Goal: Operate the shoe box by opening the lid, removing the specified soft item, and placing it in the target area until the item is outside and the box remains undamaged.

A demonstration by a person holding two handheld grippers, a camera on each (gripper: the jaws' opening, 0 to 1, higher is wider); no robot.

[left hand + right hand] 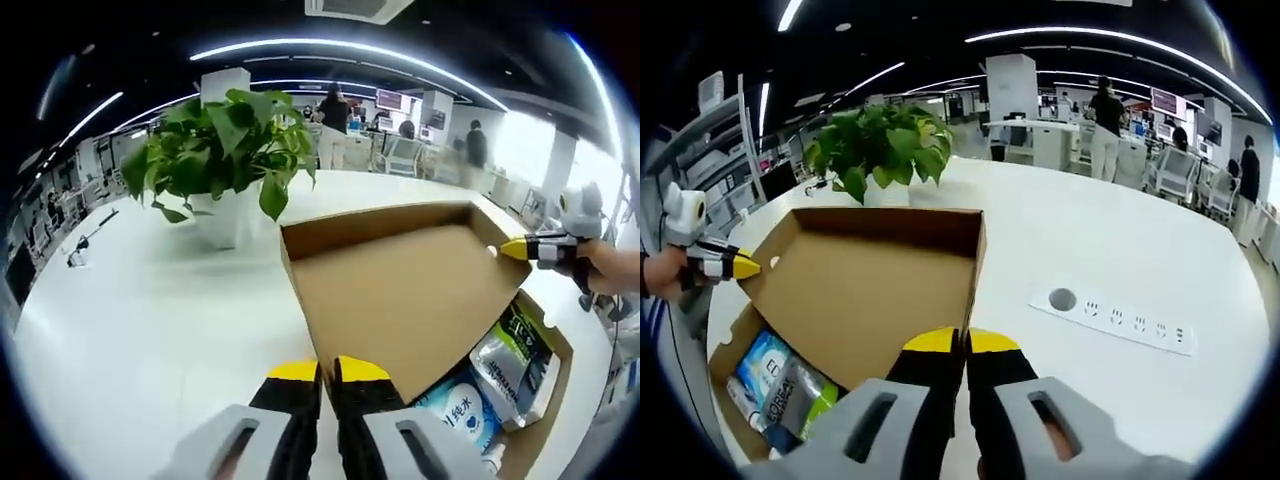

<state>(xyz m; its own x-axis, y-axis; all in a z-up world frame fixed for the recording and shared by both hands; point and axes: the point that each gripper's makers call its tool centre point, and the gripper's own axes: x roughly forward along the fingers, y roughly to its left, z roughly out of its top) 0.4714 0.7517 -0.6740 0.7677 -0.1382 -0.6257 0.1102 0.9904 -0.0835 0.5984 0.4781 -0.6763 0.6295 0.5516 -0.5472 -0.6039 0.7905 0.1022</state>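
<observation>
- Shoe box (545, 385): brown cardboard, resting on the white surface (150, 320); seen in the right gripper view (725, 365) with its contents exposed.
- Lid (400, 290): raised and tilted back, plain inner face showing; also at (870, 280).
- Soft packs (510, 365): blue-and-white and green-and-silver pouches lying inside the box, below the lid; also at (780, 385).
- Left tongs (328, 372): yellow tips pressed together at the lid's near edge; whether they pinch it cannot be told.
- Right tongs (962, 342): yellow tips clenched at the lid's edge; grasp likewise cannot be told.
- Potted plant (225, 150): green leaves, white pot, behind the box.
- Power strip (1110, 318): white, set in the surface beside the box.
</observation>
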